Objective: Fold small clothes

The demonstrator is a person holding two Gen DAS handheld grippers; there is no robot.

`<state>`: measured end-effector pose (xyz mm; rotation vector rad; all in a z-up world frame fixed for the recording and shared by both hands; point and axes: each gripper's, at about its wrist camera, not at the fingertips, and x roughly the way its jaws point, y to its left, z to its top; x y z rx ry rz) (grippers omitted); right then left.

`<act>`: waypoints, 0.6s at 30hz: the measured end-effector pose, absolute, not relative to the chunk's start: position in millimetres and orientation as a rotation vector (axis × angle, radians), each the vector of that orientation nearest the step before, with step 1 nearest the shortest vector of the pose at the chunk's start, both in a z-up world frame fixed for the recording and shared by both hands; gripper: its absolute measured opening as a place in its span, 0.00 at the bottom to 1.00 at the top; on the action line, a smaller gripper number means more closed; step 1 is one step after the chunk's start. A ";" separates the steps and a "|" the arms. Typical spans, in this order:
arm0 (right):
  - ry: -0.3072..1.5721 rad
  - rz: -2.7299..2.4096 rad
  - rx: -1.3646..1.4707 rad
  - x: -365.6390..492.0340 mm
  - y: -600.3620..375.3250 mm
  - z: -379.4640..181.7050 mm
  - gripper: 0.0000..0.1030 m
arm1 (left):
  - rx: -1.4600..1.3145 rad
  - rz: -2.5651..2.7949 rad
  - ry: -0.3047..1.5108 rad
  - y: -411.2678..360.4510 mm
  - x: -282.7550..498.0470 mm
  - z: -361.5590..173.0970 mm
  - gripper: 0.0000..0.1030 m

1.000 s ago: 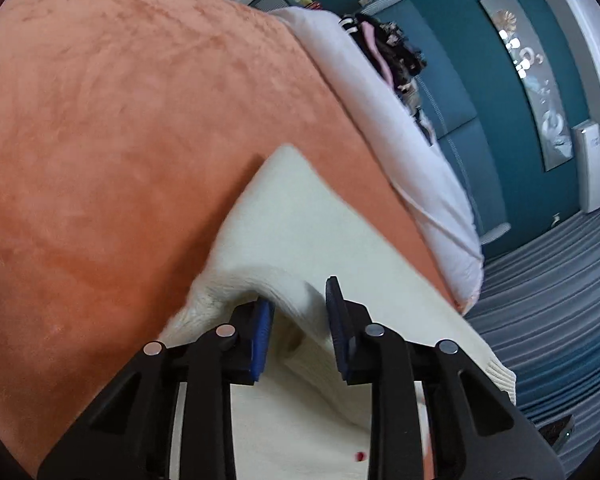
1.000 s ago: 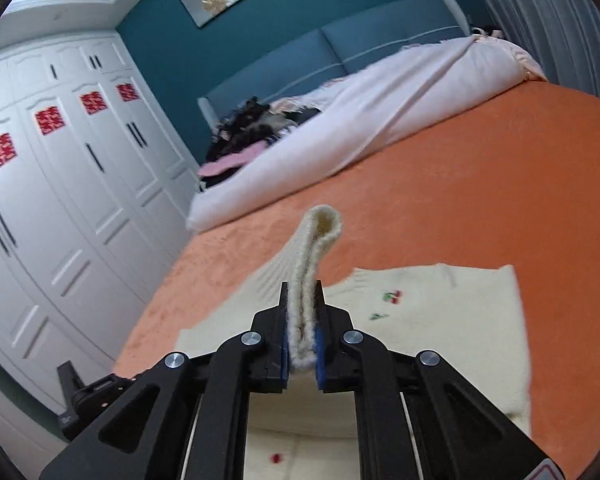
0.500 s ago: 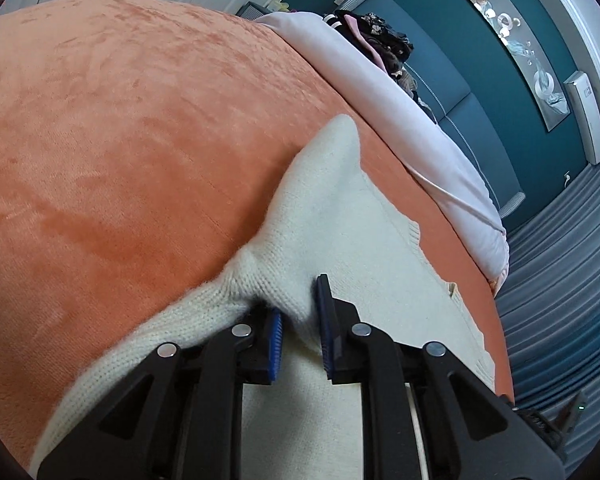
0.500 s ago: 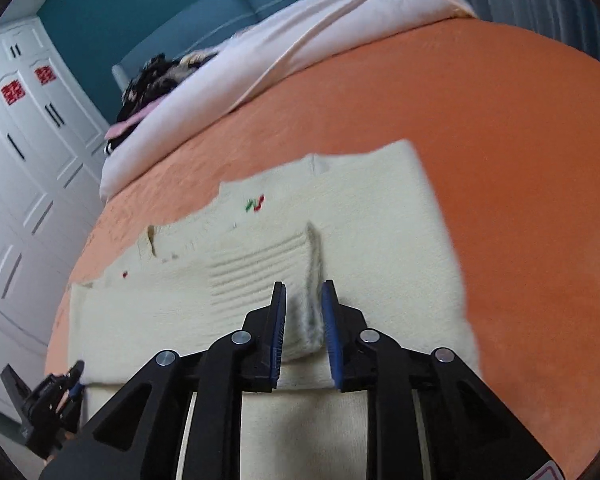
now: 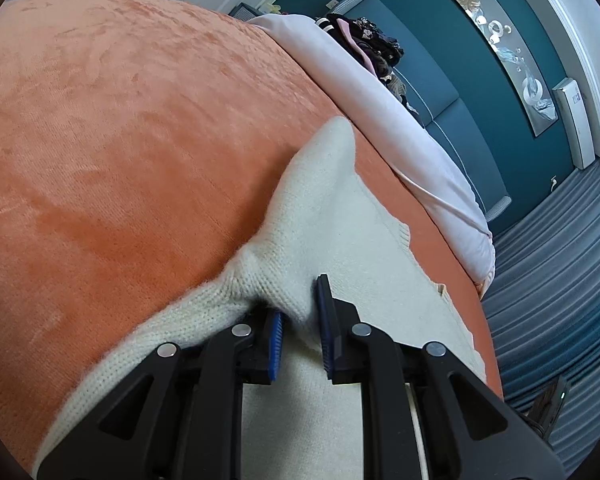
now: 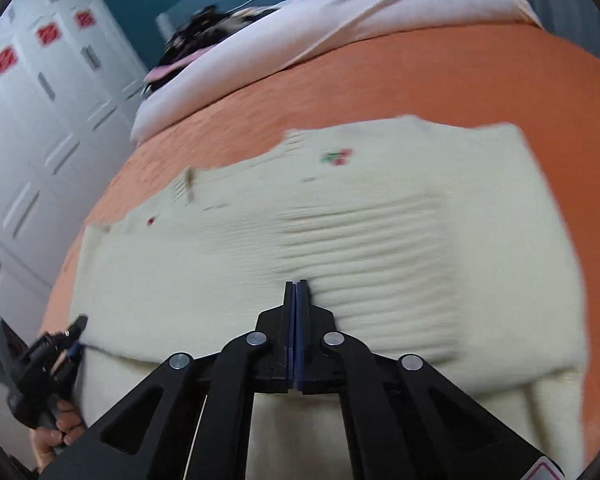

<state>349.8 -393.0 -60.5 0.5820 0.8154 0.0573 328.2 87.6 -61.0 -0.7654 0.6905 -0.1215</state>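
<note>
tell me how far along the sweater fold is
Done: one fold is laid, the cream knit sweater doubled over itself on the orange bedspread. In hand: the left claw pinches its bunched edge; the right claw has just closed empty. Left: release that edge, then fold again.

Cream knit sweater (image 6: 340,240) hem now folded flat on itself, right gripper (image 6: 296,292) lowered, released, jaws just snapped closed empty, left gripper (image 5: 300,320) lowered.

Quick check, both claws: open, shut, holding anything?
Left claw: closed on a bunched fold of the cream knit sweater.
Right claw: just closed fully, pads together, empty, over the sweater.
</note>
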 end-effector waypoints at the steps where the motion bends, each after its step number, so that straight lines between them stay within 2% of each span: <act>1: 0.800 0.006 0.646 333.7 -419.5 -64.5 0.00 | -0.763 -0.122 0.690 86.8 328.5 -61.0 0.15; 4: 0.767 -0.135 0.749 278.3 -465.8 -60.1 0.00 | -0.772 -0.121 0.695 87.0 329.8 -59.3 0.15; 5: 0.771 -0.173 0.747 261.3 -469.4 -55.3 0.16 | -0.775 -0.120 0.707 87.3 330.2 -57.0 0.15; 6: 0.768 -0.176 0.751 243.3 -470.4 -51.0 0.20 | -0.769 -0.126 0.728 87.7 329.6 -53.3 0.17; 7: 0.765 -0.150 0.763 224.5 -469.4 -47.7 0.21 | -0.749 -0.128 0.753 87.8 324.4 -47.2 0.25; 8: 0.781 -0.129 0.765 201.0 -465.7 -44.2 0.28 | -0.732 -0.134 0.770 89.5 313.8 -40.4 0.32; 9: 0.799 -0.124 0.758 184.0 -460.4 -41.9 0.40 | -0.722 -0.136 0.779 93.0 297.9 -33.4 0.46; 10: 0.823 -0.122 0.750 164.4 -455.9 -40.6 0.48 | -0.719 -0.134 0.781 98.4 279.3 -26.6 0.57; 11: 0.851 -0.119 0.742 142.8 -451.5 -40.7 0.61 | -0.713 -0.112 0.790 105.9 257.8 -20.0 0.67; 12: 0.880 -0.112 0.737 124.7 -445.1 -42.2 0.63 | -0.711 -0.069 0.805 114.7 236.7 -15.7 0.83; 16: 0.970 -0.076 0.761 56.4 -418.9 -52.3 0.64 | -0.752 0.029 0.851 157.4 149.7 -9.5 0.88; 18: 0.974 -0.045 0.774 34.1 -405.5 -48.9 0.71 | -0.797 0.020 0.876 170.8 115.7 -15.7 0.88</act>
